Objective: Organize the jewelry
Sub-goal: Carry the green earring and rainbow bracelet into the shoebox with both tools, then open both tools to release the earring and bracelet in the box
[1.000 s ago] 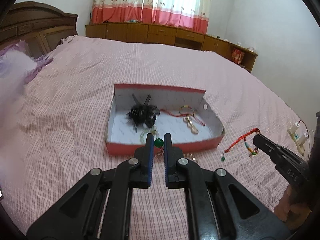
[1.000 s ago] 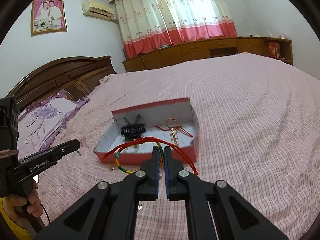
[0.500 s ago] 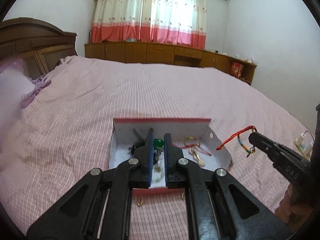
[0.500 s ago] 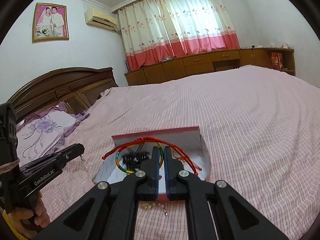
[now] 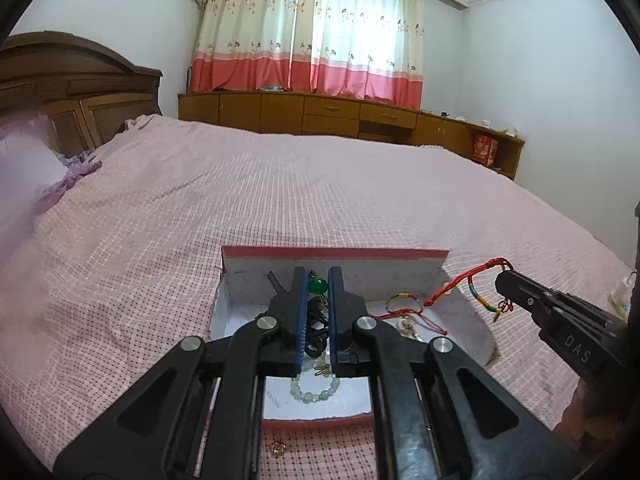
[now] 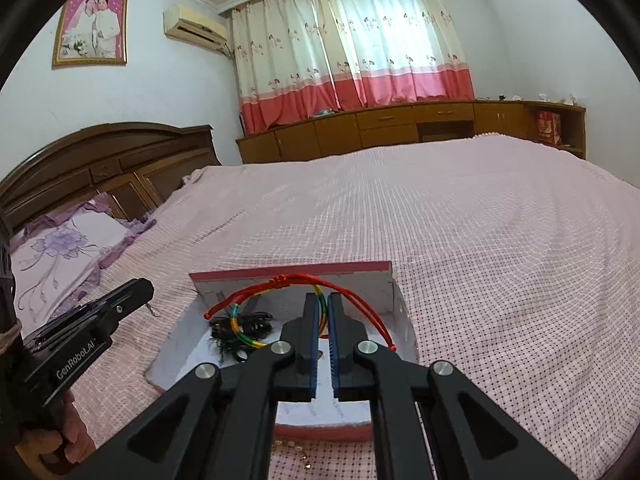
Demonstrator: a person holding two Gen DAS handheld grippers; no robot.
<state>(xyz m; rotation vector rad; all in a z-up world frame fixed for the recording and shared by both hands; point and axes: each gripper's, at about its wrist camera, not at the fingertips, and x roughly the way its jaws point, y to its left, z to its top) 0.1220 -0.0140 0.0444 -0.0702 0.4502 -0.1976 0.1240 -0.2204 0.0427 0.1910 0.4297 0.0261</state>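
Two black hand-held grippers hang over one shallow red-edged cardboard box (image 5: 336, 254) with a white inside, lying on a pink checked bedspread (image 5: 200, 208).

Left gripper (image 5: 318, 280): jaws closed on one pendant with a round green bead (image 5: 317, 285), held above the box's far half.

Right gripper (image 6: 323, 304): jaws clamped on one red cord bracelet with a rainbow-coloured section (image 6: 280, 286), its loops hanging over the box; in the left wrist view the gripper enters from the right, just beside the box's right wall.

Inside the box, countable: one pale green bead bracelet (image 5: 314, 392) near the front wall, one black tangled hair accessory (image 6: 236, 332) toward the left, one second red cord piece with a gold charm (image 5: 404, 314) toward the right.

On the bedspread just in front of the box: one small gold item (image 5: 278, 447) and one gold chain (image 6: 296, 450).
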